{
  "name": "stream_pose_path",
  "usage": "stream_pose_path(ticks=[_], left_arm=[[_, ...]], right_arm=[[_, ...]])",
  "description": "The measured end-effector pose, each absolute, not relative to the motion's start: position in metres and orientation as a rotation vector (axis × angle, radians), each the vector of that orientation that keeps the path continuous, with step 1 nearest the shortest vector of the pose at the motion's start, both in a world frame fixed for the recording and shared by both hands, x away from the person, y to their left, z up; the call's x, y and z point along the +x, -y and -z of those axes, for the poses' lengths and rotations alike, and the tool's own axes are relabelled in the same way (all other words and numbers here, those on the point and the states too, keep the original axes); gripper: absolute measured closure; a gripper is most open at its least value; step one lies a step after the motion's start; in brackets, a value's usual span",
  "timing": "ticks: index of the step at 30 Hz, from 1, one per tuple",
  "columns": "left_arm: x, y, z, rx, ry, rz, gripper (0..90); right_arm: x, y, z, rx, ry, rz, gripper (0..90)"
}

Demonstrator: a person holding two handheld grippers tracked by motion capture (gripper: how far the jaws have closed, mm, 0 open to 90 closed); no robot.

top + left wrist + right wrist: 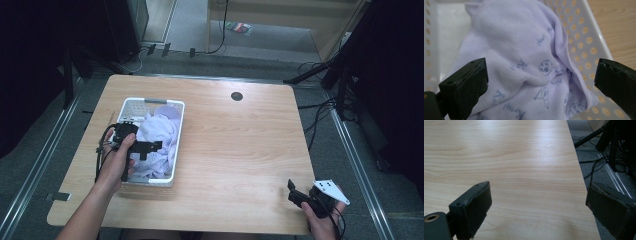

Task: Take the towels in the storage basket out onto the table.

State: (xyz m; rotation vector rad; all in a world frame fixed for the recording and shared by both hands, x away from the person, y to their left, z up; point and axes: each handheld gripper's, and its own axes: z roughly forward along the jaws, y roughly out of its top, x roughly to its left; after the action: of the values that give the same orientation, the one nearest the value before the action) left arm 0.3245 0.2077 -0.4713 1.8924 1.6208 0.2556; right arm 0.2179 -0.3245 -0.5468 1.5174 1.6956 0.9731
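Observation:
A white perforated basket (pixel 129 106) stands on the left half of the wooden table, and a crumpled pale lilac cloth (pixel 161 131) with small blue printed figures lies in it. My left gripper (pixel 151 147) hangs open just over the cloth inside the basket. In the left gripper view its jaws stand wide apart on either side of a raised fold of the cloth (pixel 524 65), with the basket wall (pixel 584 42) behind it. My right gripper (pixel 295 192) rests open near the table's front right corner, over bare wood (pixel 524 170), with nothing between its jaws.
The table (pixel 240 140) has a round black cable hole (pixel 236 96) near its far edge. Its right edge (pixel 580 177) runs close to my right gripper, with cables and black stand legs (pixel 320 75) on the floor beyond. Metal rails run along both sides of the table.

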Motion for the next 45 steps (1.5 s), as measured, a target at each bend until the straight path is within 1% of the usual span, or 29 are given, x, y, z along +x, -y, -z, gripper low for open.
stream_pose_path(ticks=[2,5,7,8,9,12,14,16,18,19,22,24,26,27,28,29,31,34,35,36,37,38,39,40,42,45], left_arm=[[0.332,-0.202,0.476,1.912,-1.652,-0.257,0.0],[0.343,-0.195,0.482,1.983,-1.678,-0.226,0.0],[0.348,-0.19,0.486,2.012,-1.693,-0.235,0.0],[0.351,-0.187,0.488,2.035,-1.701,-0.226,0.0],[0.356,-0.182,0.492,2.091,-1.717,-0.218,0.0],[0.36,-0.177,0.496,2.133,-1.743,-0.21,0.0],[0.365,-0.175,0.501,2.151,-1.774,-0.181,0.0],[0.368,-0.174,0.505,2.144,-1.804,-0.173,0.0],[0.371,-0.172,0.508,2.183,-1.814,-0.189,0.0],[0.372,-0.167,0.51,2.222,-1.819,-0.225,0.0],[0.376,-0.166,0.511,2.264,-1.837,-0.224,0.2],[0.376,-0.162,0.512,2.299,-1.848,-0.278,3.9],[0.377,-0.16,0.512,2.305,-1.86,-0.285,6.3],[0.379,-0.161,0.51,2.271,-1.914,-0.287,9.3],[0.379,-0.161,0.51,2.271,-1.914,-0.287,13.1],[0.379,-0.161,0.509,2.264,-1.923,-0.309,13.1],[0.378,-0.163,0.507,2.247,-1.934,-0.317,18.8],[0.378,-0.17,0.505,2.223,-1.948,-0.313,38.3],[0.378,-0.173,0.504,2.207,-1.959,-0.313,38.3],[0.378,-0.177,0.502,2.194,-1.968,-0.306,47.2],[0.378,-0.177,0.502,2.194,-1.968,-0.306,49.8],[0.378,-0.178,0.502,2.185,-1.971,-0.308,49.8],[0.378,-0.178,0.502,2.193,-1.964,-0.325,54.3],[0.378,-0.179,0.501,2.194,-1.963,-0.322,55.9],[0.379,-0.179,0.501,2.186,-1.971,-0.318,57.6],[0.383,-0.182,0.496,2.197,-1.989,-0.263,58.4]], right_arm=[[0.218,0.325,0.547,1.512,-1.7,-0.974,6.3],[0.218,0.324,0.547,1.513,-1.701,-0.975,6.3],[0.218,0.325,0.547,1.513,-1.703,-0.976,6.3],[0.218,0.325,0.547,1.512,-1.703,-0.976,6.3],[0.218,0.325,0.547,1.514,-1.704,-0.977,6.3],[0.218,0.324,0.547,1.514,-1.705,-0.977,6.3],[0.218,0.324,0.547,1.512,-1.705,-0.978,6.3],[0.218,0.324,0.547,1.512,-1.706,-0.978,6.3],[0.218,0.324,0.547,1.512,-1.707,-0.976,6.3],[0.218,0.324,0.547,1.512,-1.708,-0.975,6.3],[0.219,0.324,0.547,1.517,-1.707,-0.974,6.3],[0.219,0.324,0.547,1.516,-1.708,-0.971,6.4],[0.219,0.324,0.547,1.515,-1.707,-0.969,6.4],[0.218,0.324,0.547,1.519,-1.706,-0.971,6.4],[0.218,0.324,0.547,1.519,-1.706,-0.971,6.4],[0.218,0.324,0.547,1.52,-1.706,-0.973,6.4],[0.218,0.325,0.547,1.514,-1.707,-0.974,6.4],[0.218,0.324,0.547,1.518,-1.708,-0.974,6.4],[0.218,0.324,0.547,1.513,-1.709,-0.975,6.4],[0.218,0.325,0.547,1.512,-1.708,-0.976,6.4],[0.218,0.325,0.547,1.512,-1.708,-0.976,6.4],[0.218,0.325,0.547,1.513,-1.708,-0.977,6.4],[0.218,0.324,0.547,1.513,-1.709,-0.974,6.4],[0.218,0.324,0.547,1.513,-1.708,-0.975,6.4],[0.218,0.325,0.547,1.514,-1.706,-0.976,6.4],[0.218,0.325,0.547,1.517,-1.706,-0.976,6.4]])
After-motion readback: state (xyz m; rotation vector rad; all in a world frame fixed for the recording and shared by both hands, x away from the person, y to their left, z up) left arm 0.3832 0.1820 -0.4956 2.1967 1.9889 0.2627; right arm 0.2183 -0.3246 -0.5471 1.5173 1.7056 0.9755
